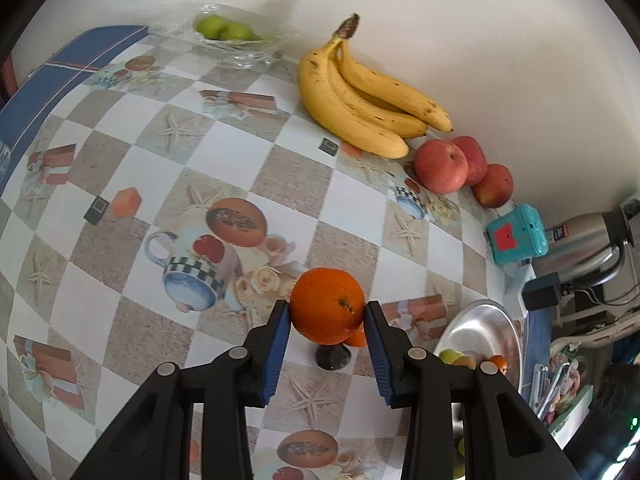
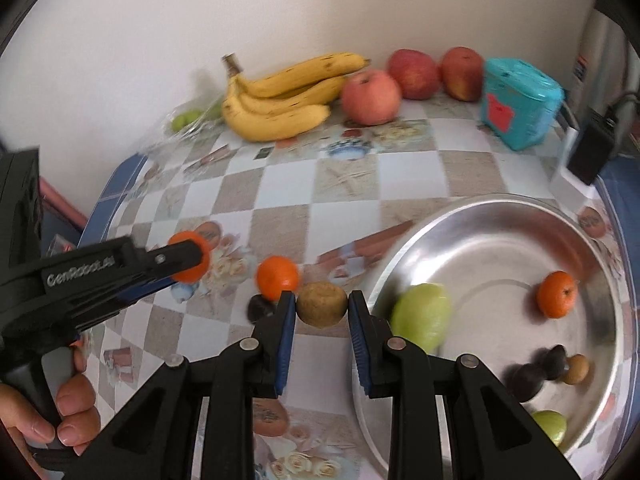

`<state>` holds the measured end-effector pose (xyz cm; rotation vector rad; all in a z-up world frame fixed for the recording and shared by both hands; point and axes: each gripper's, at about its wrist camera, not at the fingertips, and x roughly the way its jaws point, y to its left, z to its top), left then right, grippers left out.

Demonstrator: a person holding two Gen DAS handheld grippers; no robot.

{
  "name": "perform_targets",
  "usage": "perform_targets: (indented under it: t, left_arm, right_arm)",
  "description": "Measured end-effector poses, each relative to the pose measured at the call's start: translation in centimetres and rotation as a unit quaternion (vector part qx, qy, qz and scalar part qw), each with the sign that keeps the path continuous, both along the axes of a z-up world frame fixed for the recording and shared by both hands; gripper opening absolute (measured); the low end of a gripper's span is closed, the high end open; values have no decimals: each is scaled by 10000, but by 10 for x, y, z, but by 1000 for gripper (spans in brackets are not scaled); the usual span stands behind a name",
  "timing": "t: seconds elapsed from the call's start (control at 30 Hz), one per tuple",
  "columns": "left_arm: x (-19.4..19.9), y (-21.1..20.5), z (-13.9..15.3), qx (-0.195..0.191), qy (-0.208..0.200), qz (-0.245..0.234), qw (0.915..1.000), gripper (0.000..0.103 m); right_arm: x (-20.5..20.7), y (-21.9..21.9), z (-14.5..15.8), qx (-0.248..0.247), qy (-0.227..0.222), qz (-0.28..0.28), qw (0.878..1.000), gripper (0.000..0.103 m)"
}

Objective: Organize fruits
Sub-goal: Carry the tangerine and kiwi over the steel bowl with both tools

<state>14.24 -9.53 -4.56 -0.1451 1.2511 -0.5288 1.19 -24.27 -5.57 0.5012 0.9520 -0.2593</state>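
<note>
Between the left tongs (image 1: 326,316) sits a pinched orange (image 1: 327,305), the right tongs (image 2: 322,306) pinch a kiwi (image 2: 322,305); keep both grips firm and level toward the pan (image 2: 500,216) at their right.

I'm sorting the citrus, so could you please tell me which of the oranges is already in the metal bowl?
The small orange at the bowl's far right; one sits on the tablecloth, another is in the left claw.

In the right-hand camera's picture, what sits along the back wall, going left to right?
Green fruits in clear wrap → banana bunch → pale apple → two red apples → turquoise box → black adapter.
</note>
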Motion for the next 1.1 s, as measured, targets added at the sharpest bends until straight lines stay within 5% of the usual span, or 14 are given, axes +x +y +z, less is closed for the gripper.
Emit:
perform_targets:
  t: [0.43,1.1]
  left_arm:
    - [-37,-38,7,32,-86,-676,9977,40]
    - [-100,-87,7,470,-276,-1661,9846,40]
  right_arm:
    - [-54,-73,10,13,-25,-1144,9934,28]
    - [-82,-102,26,-26,-47,-1580,9874,28]
